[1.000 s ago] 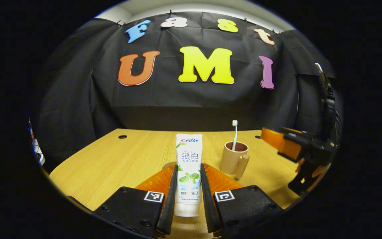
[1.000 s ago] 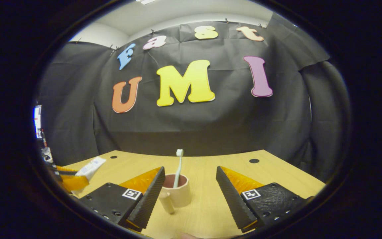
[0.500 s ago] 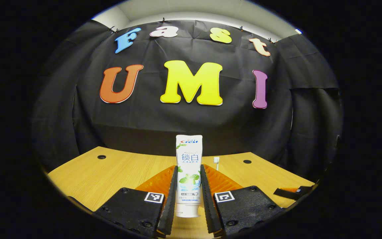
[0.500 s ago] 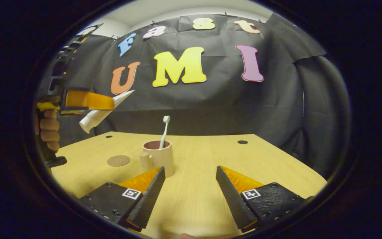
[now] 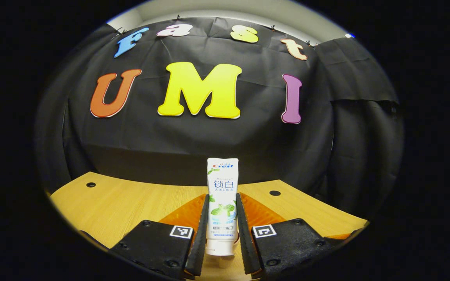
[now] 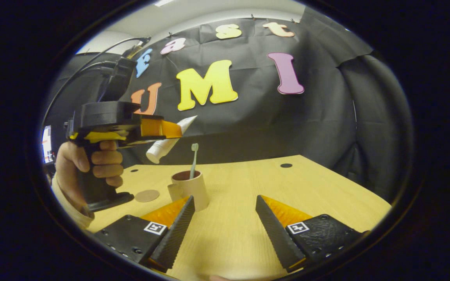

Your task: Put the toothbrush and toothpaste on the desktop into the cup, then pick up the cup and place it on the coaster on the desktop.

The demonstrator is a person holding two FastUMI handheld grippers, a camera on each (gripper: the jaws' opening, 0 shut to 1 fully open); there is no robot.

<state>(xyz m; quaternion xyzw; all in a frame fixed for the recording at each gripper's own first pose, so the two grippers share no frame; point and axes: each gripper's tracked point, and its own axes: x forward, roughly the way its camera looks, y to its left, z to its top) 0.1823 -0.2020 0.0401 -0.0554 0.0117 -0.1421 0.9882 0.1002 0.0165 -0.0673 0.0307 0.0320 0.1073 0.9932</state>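
My left gripper is shut on a white toothpaste tube, which stands up between its fingers. In the right gripper view that same gripper, in a person's hand, carries the tube tilted, cap end down, in the air just above and left of the cup. The tan cup has its handle to the left and a white toothbrush standing in it, head up. A round brown coaster lies on the desk left of the cup. My right gripper is open, low over the desk, right of the cup.
The wooden desk stretches back to the black cloth wall, with round cable holes near its far edge. A person's hand and light sleeve sit at the left of the right gripper view.
The left gripper has carried the toothpaste rightwards, from well left of the cup to just above it. The toothbrush tip has slipped out of the left gripper view. The right gripper stays open.
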